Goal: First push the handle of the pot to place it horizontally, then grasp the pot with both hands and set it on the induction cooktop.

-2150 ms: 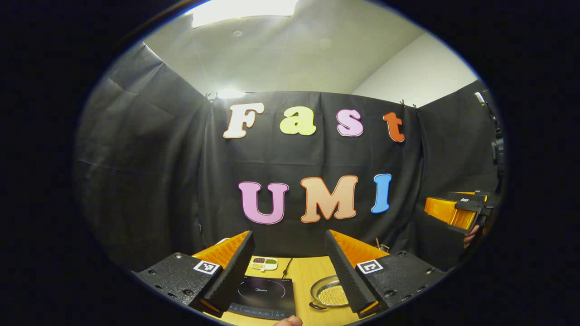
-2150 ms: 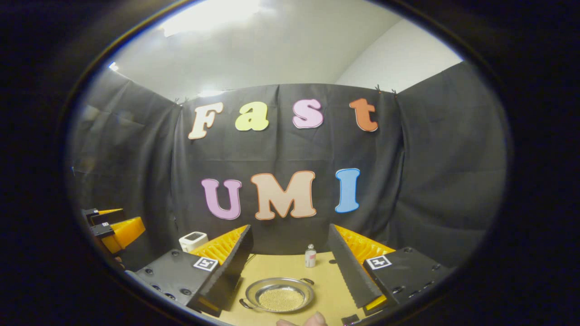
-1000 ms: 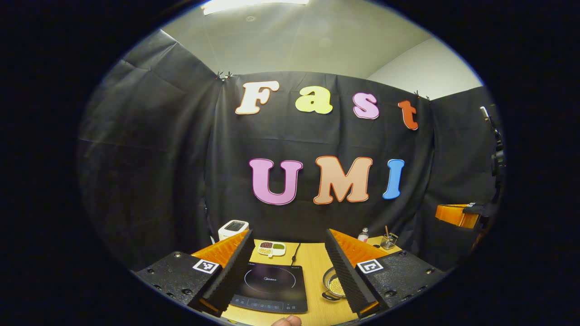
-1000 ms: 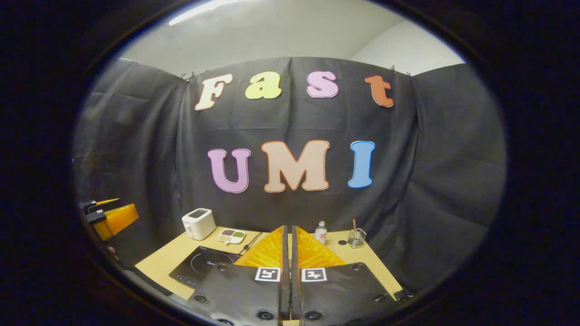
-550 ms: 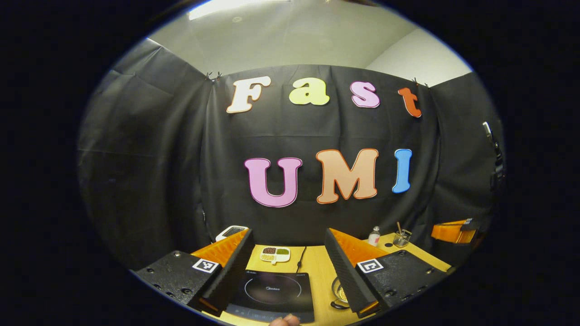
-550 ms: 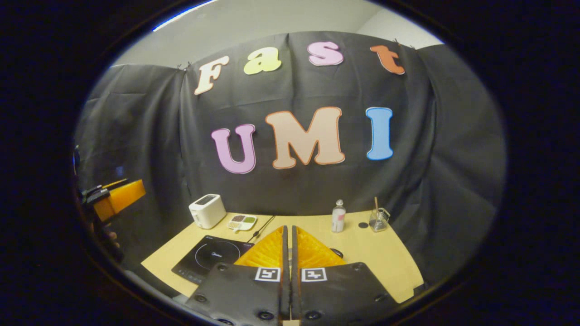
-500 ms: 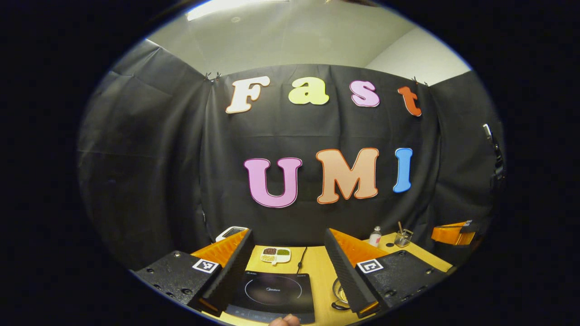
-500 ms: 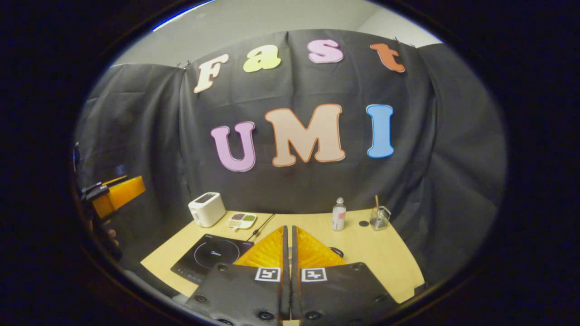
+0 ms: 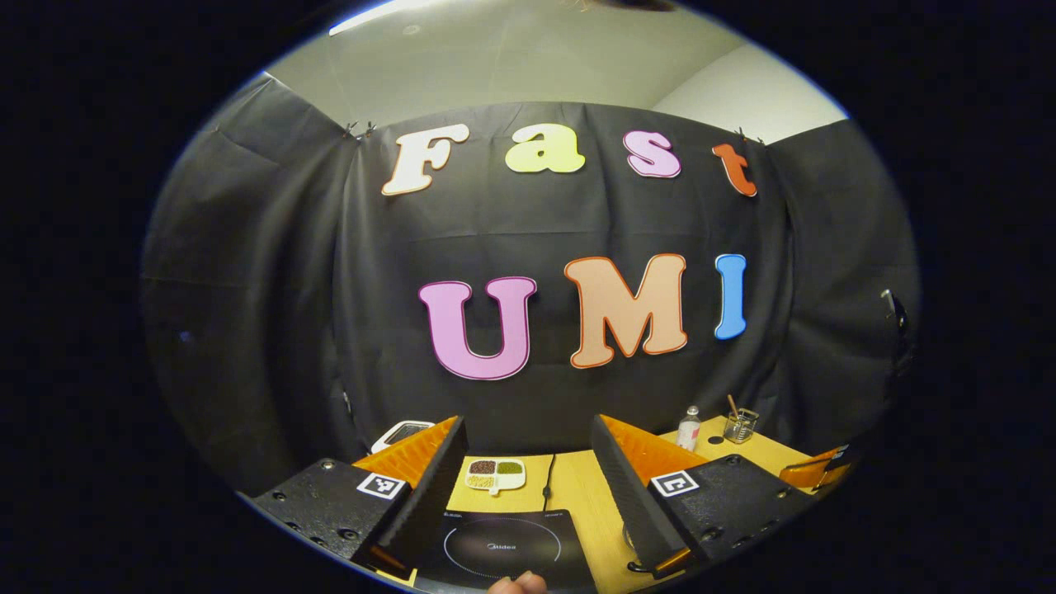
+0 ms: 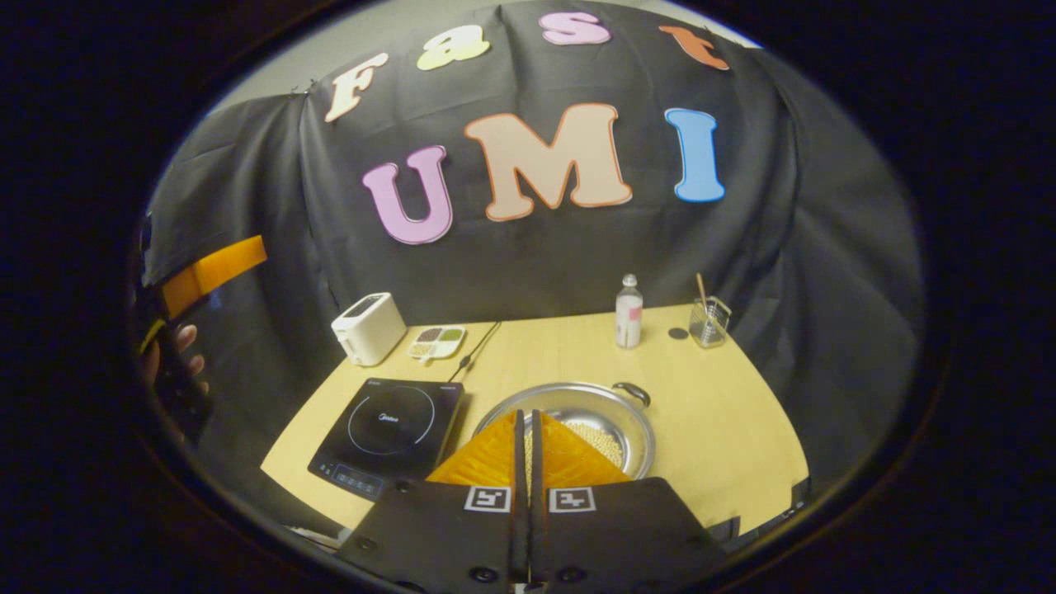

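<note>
2 grippers up over tan table (image 10: 726,445): right gripper (image 10: 523,429) fingers pressed together above round steel pot (image 10: 615,408); left gripper (image 9: 528,462) fingers apart above black induction cooktop (image 9: 503,549).

Left gripper view: low above the near edge of the pale wooden table (image 9: 569,487), facing level at the back cloth, close over the flat black induction cooktop (image 9: 503,549)

Right gripper view: higher, tilted down over the table (image 10: 726,429). Shared: cooktop (image 10: 388,433), small clear bottle (image 9: 688,427) (image 10: 629,312), white divided dish (image 9: 493,473) (image 10: 437,341), possibly more
</note>
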The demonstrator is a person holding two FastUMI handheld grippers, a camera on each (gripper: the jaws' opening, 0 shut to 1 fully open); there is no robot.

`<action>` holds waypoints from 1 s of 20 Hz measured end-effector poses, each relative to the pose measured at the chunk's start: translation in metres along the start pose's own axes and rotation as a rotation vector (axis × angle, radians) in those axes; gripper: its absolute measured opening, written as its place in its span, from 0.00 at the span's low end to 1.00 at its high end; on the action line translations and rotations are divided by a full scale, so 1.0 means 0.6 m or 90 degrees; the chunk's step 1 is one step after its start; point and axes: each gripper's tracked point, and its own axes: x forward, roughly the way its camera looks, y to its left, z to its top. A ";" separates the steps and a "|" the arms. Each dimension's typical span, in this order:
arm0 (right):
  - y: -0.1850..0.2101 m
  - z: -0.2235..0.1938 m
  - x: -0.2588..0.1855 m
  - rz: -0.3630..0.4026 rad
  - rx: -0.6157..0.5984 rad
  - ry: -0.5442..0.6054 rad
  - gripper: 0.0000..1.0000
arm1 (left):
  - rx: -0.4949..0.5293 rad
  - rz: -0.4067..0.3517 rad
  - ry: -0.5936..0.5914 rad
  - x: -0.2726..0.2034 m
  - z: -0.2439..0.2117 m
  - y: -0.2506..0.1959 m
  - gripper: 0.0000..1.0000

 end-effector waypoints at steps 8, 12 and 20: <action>0.043 -0.141 0.045 -0.100 0.047 0.115 0.01 | -0.010 -0.111 0.005 0.067 -0.076 0.037 0.92; 0.067 -0.223 0.057 -0.135 0.091 0.184 0.03 | -0.021 -0.136 0.016 0.085 -0.103 0.055 0.93; 0.080 -0.314 0.092 -0.158 0.069 0.267 0.01 | -0.034 -0.135 0.033 0.100 -0.155 0.092 0.93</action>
